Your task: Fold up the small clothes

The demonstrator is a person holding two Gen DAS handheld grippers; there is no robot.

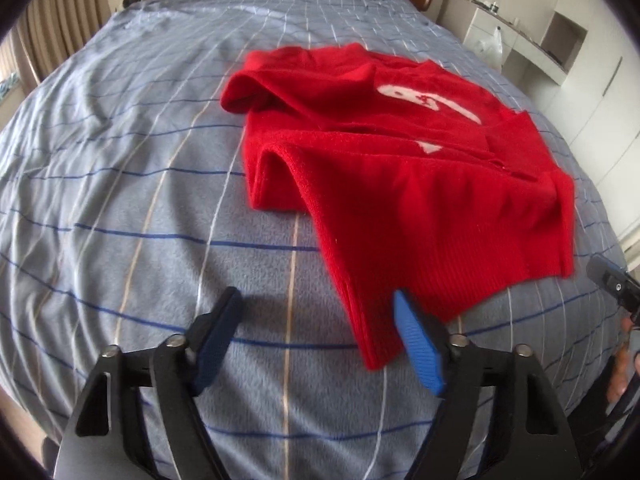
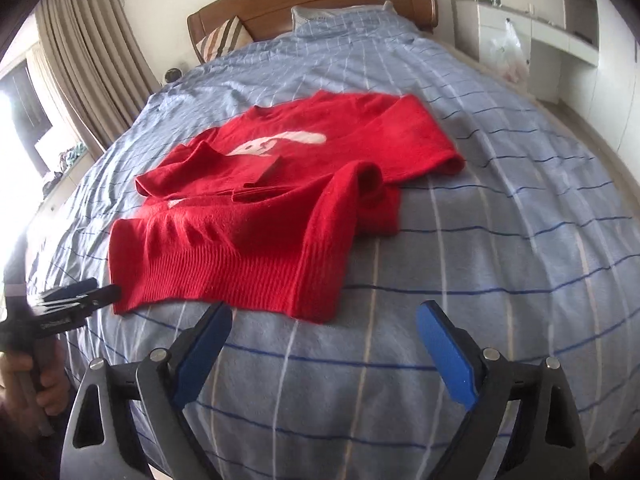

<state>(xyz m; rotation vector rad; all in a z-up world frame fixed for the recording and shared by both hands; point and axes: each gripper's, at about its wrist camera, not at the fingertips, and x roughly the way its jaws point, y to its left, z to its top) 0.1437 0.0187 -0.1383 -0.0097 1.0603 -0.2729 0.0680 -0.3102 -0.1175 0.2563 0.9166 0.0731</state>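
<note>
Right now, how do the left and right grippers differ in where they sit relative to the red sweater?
The left gripper has the sweater's hem corner beside its right finger; the right gripper sits just short of the hem, only bedspread between its fingers. The left's jaws stand narrower than the right's. Both are open, gripping nothing.

both wrist views look steeply down the bed (image 1: 120, 200) toward its headboard (image 2: 320, 0), sharing the red sweater (image 2: 248, 216).
</note>
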